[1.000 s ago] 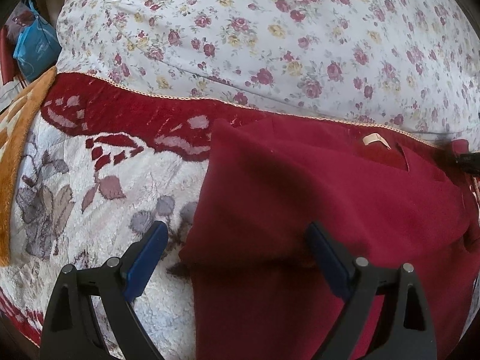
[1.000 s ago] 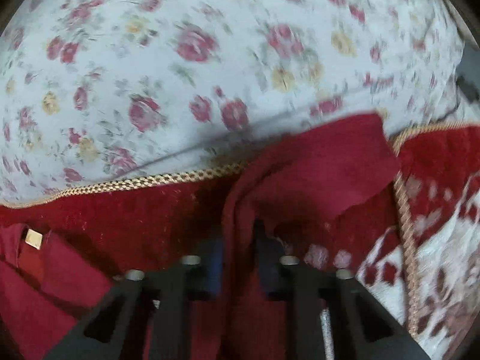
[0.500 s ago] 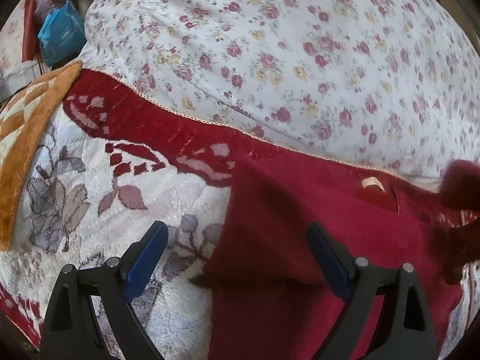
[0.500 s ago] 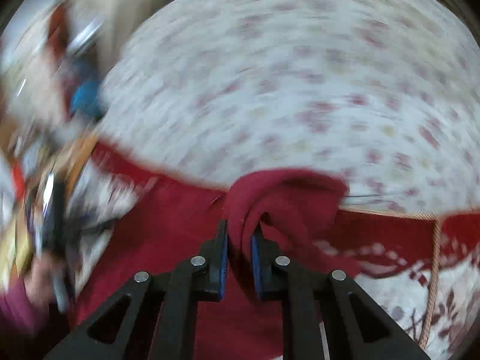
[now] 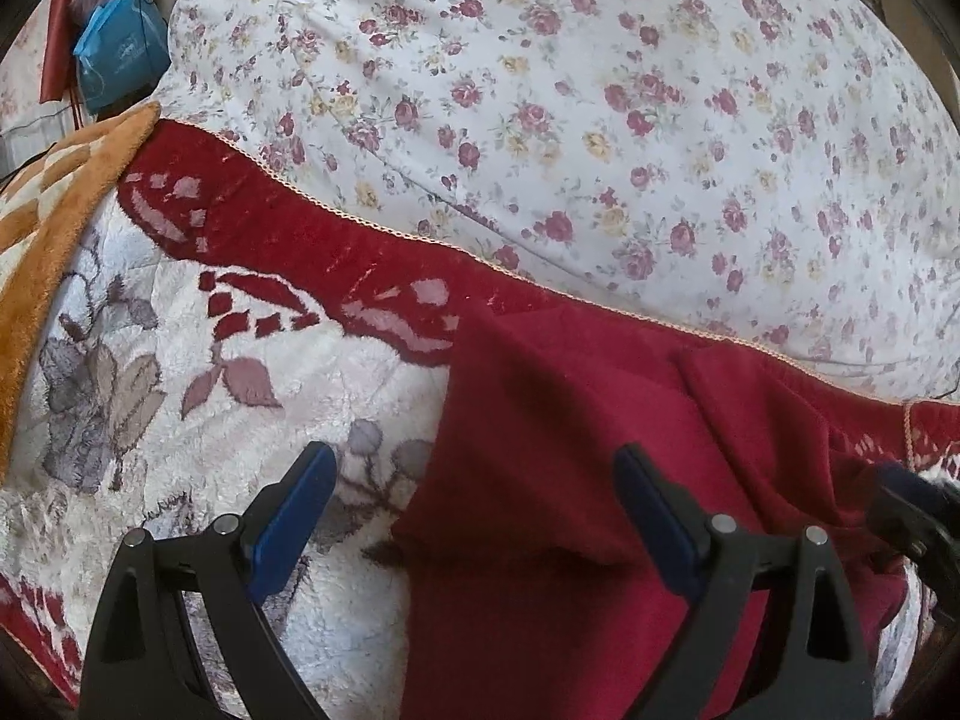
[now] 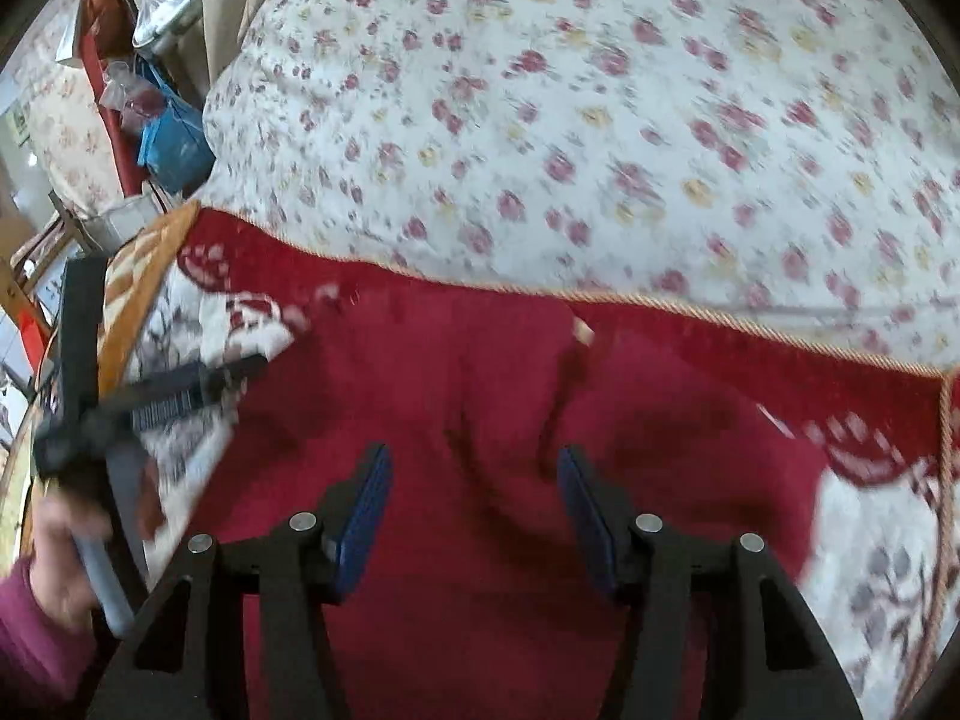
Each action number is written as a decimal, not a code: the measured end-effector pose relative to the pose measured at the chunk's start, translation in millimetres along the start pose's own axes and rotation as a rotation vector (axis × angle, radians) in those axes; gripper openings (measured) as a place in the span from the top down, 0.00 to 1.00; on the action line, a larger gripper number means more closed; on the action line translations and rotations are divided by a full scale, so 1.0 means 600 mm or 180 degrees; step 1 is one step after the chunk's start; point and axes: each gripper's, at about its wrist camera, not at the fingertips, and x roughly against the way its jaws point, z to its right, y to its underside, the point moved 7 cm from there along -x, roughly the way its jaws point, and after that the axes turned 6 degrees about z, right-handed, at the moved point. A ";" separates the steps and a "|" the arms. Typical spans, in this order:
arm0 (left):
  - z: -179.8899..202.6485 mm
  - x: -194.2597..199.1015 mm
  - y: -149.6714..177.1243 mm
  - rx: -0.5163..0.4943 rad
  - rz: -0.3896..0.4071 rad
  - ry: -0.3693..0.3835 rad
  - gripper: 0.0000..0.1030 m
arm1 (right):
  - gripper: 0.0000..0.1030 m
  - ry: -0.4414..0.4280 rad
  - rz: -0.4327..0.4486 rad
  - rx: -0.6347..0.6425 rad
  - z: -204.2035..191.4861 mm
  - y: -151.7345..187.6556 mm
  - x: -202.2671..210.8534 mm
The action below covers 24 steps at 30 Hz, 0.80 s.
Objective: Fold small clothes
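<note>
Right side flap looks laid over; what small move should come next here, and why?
Probably draw the right tool back clear of the dark red garment: its jaws are opening with no cloth pinched between them, and the folded-in flap lies flat. The left tool hangs open.

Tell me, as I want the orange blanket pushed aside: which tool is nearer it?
Left. The left tool hovers at the left edge of the red garment, toward the orange blanket; the right tool, jaws opening and empty, is over the garment's middle, farther away.
</note>
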 end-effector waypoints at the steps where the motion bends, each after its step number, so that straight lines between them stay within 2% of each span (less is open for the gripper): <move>1: -0.002 0.000 -0.001 0.0008 0.0002 -0.0011 0.10 | 0.40 -0.0012 -0.0032 0.0016 -0.013 -0.005 -0.020; 3: -0.008 0.001 -0.005 0.0030 0.0011 -0.0017 0.10 | 0.40 -0.0003 -0.0160 0.0095 -0.028 -0.006 -0.065; 4: -0.011 0.002 -0.007 0.0033 0.0024 -0.0004 0.10 | 0.40 0.0105 -0.0254 0.0191 -0.030 -0.006 -0.096; 6: -0.019 0.003 -0.012 0.0022 0.0050 -0.0050 0.10 | 0.56 0.0462 -0.0453 0.0326 -0.010 0.004 -0.146; 7: -0.024 0.004 -0.015 0.0030 0.0059 -0.0073 0.10 | 0.79 0.0511 -0.0528 0.0290 -0.001 0.009 -0.157; 8: -0.028 0.005 -0.016 0.0048 0.0059 -0.0065 0.10 | 0.89 0.0456 -0.0528 0.0109 0.011 0.009 -0.158; 9: -0.032 0.008 -0.020 0.0088 0.0059 -0.0035 0.10 | 0.93 0.0351 -0.0471 -0.0074 0.015 0.004 -0.147; 10: -0.035 0.010 -0.023 0.0120 0.0071 -0.0010 0.10 | 0.93 0.0192 -0.0381 -0.0153 0.006 -0.006 -0.125; 13: -0.040 0.019 -0.037 0.0176 0.0139 -0.0001 0.10 | 0.92 -0.0195 -0.0070 0.0021 -0.060 -0.026 -0.070; 15: -0.042 0.023 -0.044 0.0190 0.0199 -0.0032 0.10 | 0.88 -0.0533 -0.0094 0.0101 -0.117 -0.013 -0.067; 16: -0.043 0.024 -0.046 0.0188 0.0224 -0.0064 0.10 | 0.83 -0.0600 -0.0155 0.0157 -0.132 -0.001 -0.074; 17: -0.043 0.023 -0.045 0.0181 0.0228 -0.0085 0.10 | 0.61 -0.0666 -0.0275 0.0203 -0.143 0.017 -0.082; 18: -0.042 0.021 -0.044 0.0174 0.0212 -0.0086 0.10 | 0.51 -0.0693 -0.0431 0.0204 -0.146 0.036 -0.087; 19: -0.039 0.018 -0.039 0.0153 0.0168 -0.0069 0.10 | 0.48 -0.0665 -0.0540 0.0143 -0.136 0.057 -0.080; 20: -0.037 0.016 -0.036 0.0135 0.0141 -0.0057 0.10 | 0.48 -0.0655 -0.0519 0.0087 -0.121 0.065 -0.065; 22: -0.030 0.014 -0.030 0.0080 0.0117 -0.0046 0.10 | 0.47 -0.0584 -0.0350 -0.0094 -0.068 0.071 -0.012; 24: -0.024 0.014 -0.028 0.0029 0.0129 -0.0054 0.10 | 0.35 -0.0285 -0.0134 -0.0386 0.016 0.070 0.047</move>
